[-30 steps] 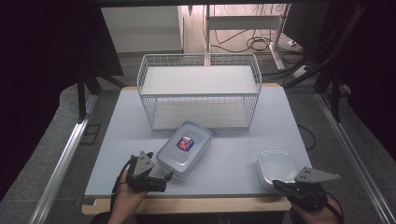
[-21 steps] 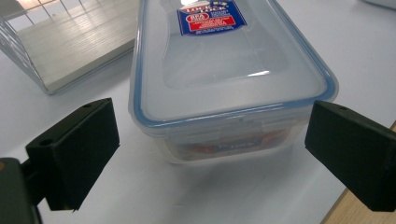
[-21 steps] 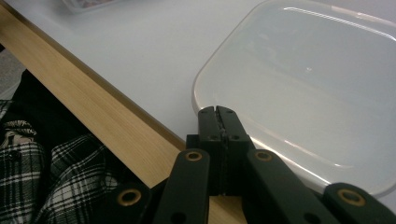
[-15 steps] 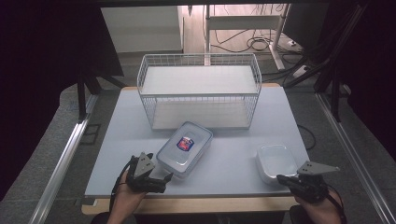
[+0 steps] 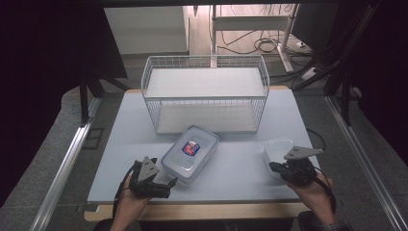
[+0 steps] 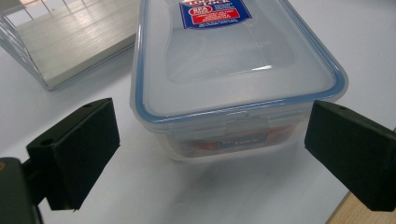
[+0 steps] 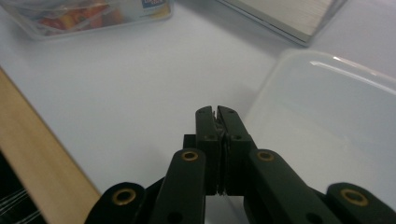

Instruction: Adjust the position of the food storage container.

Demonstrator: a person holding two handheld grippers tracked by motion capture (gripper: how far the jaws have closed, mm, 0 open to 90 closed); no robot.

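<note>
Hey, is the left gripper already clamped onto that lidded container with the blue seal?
No, the left gripper has its jaws spread wide, apart from the container.

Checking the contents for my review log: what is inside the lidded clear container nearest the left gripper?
Through the lidded container's clear front wall, orange and red items show at the bottom. The lid's glare and its red-and-blue label cover the rest, so what they are cannot be told.

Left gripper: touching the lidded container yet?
Apart. In the left gripper view the left gripper is open, its jaws either side of the lidded container, with bare table showing between each jaw and it.
</note>
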